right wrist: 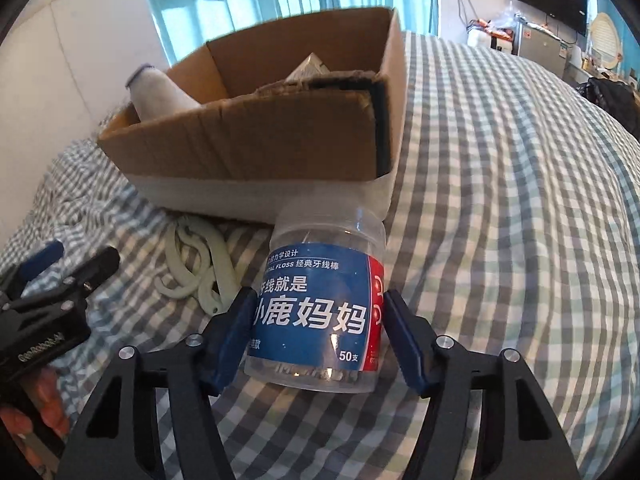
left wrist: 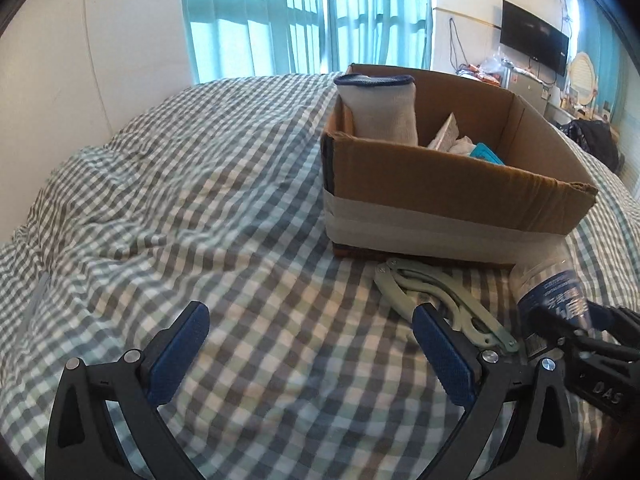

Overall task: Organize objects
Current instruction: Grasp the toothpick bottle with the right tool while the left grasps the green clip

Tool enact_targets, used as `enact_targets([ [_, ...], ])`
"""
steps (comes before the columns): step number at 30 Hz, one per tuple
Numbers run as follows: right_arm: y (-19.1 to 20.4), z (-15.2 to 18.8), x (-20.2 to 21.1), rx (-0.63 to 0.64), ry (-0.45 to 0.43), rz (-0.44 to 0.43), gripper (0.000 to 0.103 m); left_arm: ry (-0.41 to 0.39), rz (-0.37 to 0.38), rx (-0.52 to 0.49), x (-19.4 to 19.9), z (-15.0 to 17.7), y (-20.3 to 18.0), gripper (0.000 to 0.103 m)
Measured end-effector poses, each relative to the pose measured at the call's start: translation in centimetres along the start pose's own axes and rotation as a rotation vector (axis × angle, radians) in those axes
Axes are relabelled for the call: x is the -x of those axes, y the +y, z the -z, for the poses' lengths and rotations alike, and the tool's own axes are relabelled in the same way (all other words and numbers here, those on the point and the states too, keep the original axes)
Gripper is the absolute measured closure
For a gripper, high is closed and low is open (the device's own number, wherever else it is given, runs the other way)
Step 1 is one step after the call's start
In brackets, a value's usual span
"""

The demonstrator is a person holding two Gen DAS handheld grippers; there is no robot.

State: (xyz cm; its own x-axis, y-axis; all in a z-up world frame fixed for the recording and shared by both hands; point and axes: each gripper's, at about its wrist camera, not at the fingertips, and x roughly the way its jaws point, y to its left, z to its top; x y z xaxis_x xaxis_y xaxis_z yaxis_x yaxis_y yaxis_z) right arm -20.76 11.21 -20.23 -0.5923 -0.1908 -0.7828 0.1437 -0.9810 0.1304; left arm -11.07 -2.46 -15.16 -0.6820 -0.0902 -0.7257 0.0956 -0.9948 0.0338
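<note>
left gripper (left wrist: 310, 354) hangs wide open with nothing in it, pale green clip (left wrist: 440, 300) just past its right finger. right gripper (right wrist: 320, 336) is clamped on the floss jar (right wrist: 320, 304), cardboard box (right wrist: 256, 152) right ahead, so probably dropping it in there.

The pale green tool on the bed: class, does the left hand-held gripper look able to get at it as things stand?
Probably yes. The tool lies uncovered on the bed, just ahead of the open left hand-held gripper, beside its right finger. Only the box stands behind it.
</note>
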Motion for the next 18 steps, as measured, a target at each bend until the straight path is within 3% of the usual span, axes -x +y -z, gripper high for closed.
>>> enact_targets([
  [5, -0.2, 0.5, 3.3, 0.053, -0.068, 0.045, 0.039, 0.045, 0.054, 0.019, 0.3, 0.9, -1.5, 0.000],
  [12, -3.7, 1.3, 5.9, -0.014, -0.105, 0.072, 0.039, 0.080, 0.068, 0.015, 0.0, 0.8, -5.9, 0.000],
  [18, -5.4, 0.7, 6.8, -0.070, -0.125, 0.047, 0.039, 0.102, 0.083, -0.009, -3.1, 0.2, -8.6, 0.004],
])
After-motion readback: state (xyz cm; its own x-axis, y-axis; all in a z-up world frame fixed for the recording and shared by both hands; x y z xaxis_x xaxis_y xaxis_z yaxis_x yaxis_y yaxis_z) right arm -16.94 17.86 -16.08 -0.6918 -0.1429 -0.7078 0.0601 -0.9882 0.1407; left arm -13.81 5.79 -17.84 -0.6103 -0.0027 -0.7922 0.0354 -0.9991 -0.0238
